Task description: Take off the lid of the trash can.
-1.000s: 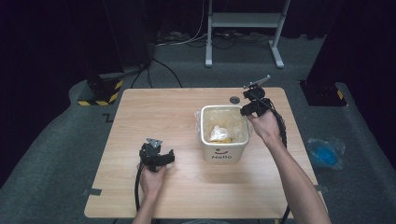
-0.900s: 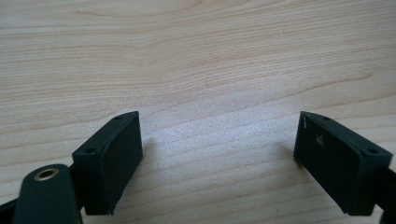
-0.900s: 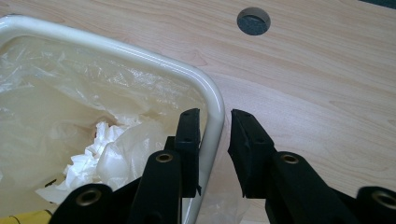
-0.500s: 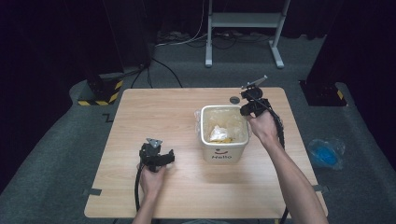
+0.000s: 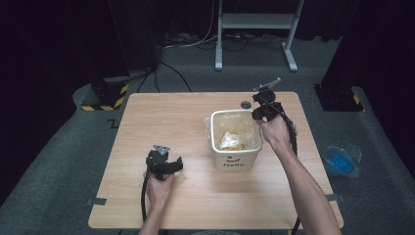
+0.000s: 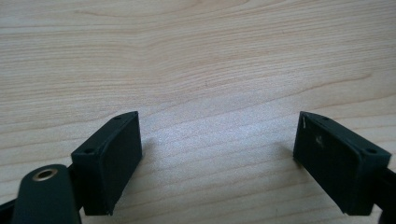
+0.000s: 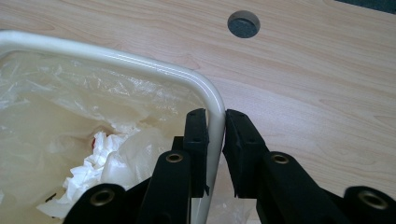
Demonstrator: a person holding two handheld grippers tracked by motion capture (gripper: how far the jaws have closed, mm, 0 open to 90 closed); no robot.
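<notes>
At the far right corner of the bin (image 7: 212, 100), the right gripper (image 7: 215, 122) has its two jaws on either side of the white rim, one inside against the plastic liner (image 7: 70, 107) and one outside. Its jaws have just been closing, and in the right gripper view the pads seem to press on the rim, although a thin gap on the outer side cannot be excluded. I judge this as a grasp on the bin wall, with the liner edge perhaps caught too.

From the gripper, the bin extends to the left and toward the person, so any pull or lift will act on one corner and the bin could tilt. Inside lie crumpled white tissue (image 7: 100, 154) and some yellowish waste. The bin stands upright on the wooden table (image 5: 166, 122), right of its middle, just near a round cable hole (image 7: 243, 23).

The left gripper (image 5: 165, 163) rests well apart, at the front left of the table, its jaws wide apart above bare wood with nothing between them. The right hand (image 5: 275, 134) is clearly the nearer one to the bin.
</notes>
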